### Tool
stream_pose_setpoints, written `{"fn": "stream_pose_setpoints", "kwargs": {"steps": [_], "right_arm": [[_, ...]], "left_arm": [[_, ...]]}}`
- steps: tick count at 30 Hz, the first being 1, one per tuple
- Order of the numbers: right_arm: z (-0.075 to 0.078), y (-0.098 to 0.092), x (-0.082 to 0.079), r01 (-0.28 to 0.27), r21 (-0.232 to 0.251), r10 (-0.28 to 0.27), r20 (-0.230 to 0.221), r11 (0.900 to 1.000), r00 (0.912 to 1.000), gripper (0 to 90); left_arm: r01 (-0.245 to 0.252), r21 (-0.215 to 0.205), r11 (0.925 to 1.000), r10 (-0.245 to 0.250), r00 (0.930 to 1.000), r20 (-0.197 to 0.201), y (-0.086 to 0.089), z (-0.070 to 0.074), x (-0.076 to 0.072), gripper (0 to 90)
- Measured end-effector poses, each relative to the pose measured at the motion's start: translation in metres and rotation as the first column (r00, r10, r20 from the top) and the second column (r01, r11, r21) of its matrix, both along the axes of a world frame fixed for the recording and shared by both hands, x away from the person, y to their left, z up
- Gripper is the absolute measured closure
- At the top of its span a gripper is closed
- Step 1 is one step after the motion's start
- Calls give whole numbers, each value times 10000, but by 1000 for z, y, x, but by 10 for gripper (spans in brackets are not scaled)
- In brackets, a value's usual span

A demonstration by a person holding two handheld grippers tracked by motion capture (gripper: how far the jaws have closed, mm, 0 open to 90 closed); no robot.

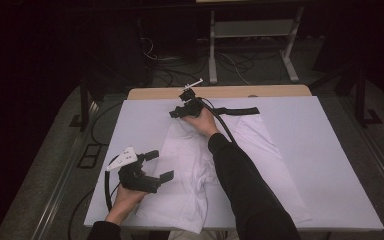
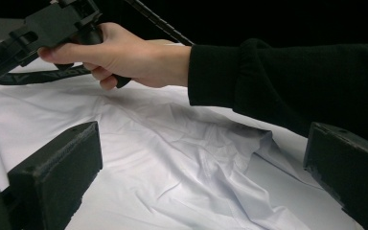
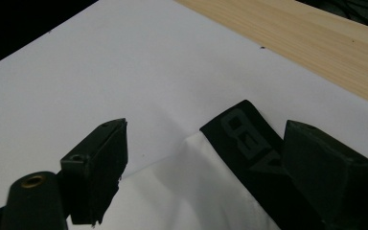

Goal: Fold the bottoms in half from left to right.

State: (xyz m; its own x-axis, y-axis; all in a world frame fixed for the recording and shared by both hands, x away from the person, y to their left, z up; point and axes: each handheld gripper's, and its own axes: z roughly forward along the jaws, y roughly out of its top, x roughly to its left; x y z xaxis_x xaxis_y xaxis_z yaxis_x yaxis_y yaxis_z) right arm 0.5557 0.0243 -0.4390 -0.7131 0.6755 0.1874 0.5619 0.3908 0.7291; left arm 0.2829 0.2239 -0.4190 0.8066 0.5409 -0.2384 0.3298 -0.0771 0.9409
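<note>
While the left gripper (image 1: 157,166) hovers wide open and empty over the near-left edge of the white garment (image 1: 200,165), the right gripper (image 3: 201,158), jaws apart and gripping nothing, straddles its far corner, where the black waistband (image 3: 249,143) runs rightward across the white board (image 1: 320,165). No containers about.

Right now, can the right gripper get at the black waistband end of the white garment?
Probably yes: the right gripper hangs open right over the black waistband at the white garment's far corner, nothing between.
</note>
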Motion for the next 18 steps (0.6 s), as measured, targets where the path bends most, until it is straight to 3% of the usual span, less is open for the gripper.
{"fn": "stream_pose_setpoints", "kwargs": {"steps": [10, 12, 18], "right_arm": [[-11, 10, 4, 376, -225, -377, -25, 9990, 9993, 370], [-11, 12, 5, 415, -244, -416, -35, 9988, 9991, 374], [-13, 23, 5, 662, -665, -640, 357, 9956, 9973, 452]], "left_arm": [[1, -43, 10000, -1, 10000, 17, 0, 0, 1, 0], [-5, -38, 10000, 5, 10000, 18, 0, 0, 1, 0], [0, -54, 10000, 0, 10000, 29, 0, 0, 1, 0]]}}
